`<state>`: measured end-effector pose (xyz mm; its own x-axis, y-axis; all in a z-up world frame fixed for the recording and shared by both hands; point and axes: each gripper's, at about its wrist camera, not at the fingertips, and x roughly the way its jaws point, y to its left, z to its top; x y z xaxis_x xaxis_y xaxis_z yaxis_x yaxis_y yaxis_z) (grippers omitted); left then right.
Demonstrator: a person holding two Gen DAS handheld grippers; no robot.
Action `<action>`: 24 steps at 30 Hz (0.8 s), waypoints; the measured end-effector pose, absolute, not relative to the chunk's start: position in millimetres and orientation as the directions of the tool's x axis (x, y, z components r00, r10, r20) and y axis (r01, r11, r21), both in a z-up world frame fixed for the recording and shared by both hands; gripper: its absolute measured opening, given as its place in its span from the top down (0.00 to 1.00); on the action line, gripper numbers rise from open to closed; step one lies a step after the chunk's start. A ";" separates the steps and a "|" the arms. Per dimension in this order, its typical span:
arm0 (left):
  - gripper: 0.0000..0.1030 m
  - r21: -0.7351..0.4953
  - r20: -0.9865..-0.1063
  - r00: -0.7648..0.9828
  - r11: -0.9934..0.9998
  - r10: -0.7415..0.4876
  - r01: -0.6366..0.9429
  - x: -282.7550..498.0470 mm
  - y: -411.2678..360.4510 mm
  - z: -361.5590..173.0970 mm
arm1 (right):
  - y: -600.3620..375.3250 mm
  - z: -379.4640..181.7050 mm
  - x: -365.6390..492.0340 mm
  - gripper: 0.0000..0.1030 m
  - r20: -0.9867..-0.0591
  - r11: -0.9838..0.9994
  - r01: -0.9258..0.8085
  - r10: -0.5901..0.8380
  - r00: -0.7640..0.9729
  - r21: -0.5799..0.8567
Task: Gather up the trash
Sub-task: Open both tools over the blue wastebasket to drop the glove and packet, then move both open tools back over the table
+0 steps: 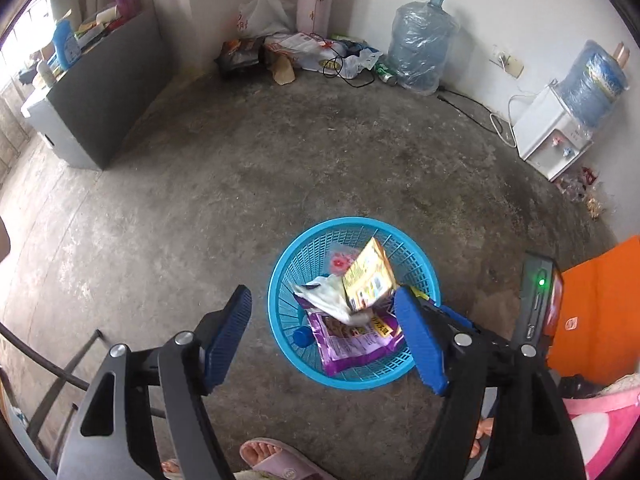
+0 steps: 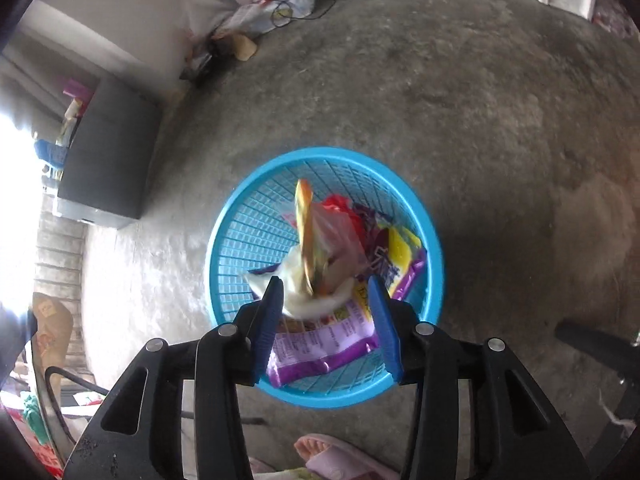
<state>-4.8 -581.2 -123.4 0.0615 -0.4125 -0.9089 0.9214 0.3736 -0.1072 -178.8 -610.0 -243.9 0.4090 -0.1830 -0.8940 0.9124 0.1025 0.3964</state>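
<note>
A blue plastic basket stands on the concrete floor under both grippers. In it lie a purple bag, a white crumpled wrapper, a clear bag with red print and a blue cap. A yellow packet stands on edge above the heap, blurred. My left gripper is wide open over the basket's near side. My right gripper is open too; the wrapper and packet show between its fingers, and the pads do not press on them.
Loose litter and bags lie along the far wall beside a wrapped water jug. A white water dispenser stands at the right, a grey cabinet at the left. An orange panel is close on the right. A person's slippered foot is near.
</note>
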 end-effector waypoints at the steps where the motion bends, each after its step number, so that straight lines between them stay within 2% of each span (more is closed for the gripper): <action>1: 0.30 -0.119 -0.905 0.056 0.378 -0.422 0.918 -1.7 -576.9 -120.8 | -606.1 -243.1 -183.9 0.56 -0.888 0.088 0.908 -0.191 0.418 0.409; 9: 0.29 -0.072 -0.863 0.125 0.362 -0.490 0.929 -8.0 -538.6 -75.3 | -583.9 -199.3 -197.2 0.53 -0.844 0.093 0.889 -0.282 0.456 0.449; 16: 0.28 -0.080 -0.804 0.147 0.350 -0.576 0.933 -15.3 -474.1 -21.6 | -551.0 -126.3 -184.9 0.40 -0.744 0.231 0.833 -0.375 0.553 0.503; 24: 0.27 -0.037 -0.734 0.254 0.410 -0.630 0.911 -6.5 -367.7 27.0 | -497.8 -62.9 -148.0 0.39 -0.634 0.481 0.683 -0.292 0.716 0.551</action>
<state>-6.5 -367.7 27.0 0.2536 -0.6298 -0.7342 0.9113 0.4102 -0.0370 -148.0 -497.8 -62.9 0.7164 -0.2916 -0.6338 0.6826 0.4806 0.5505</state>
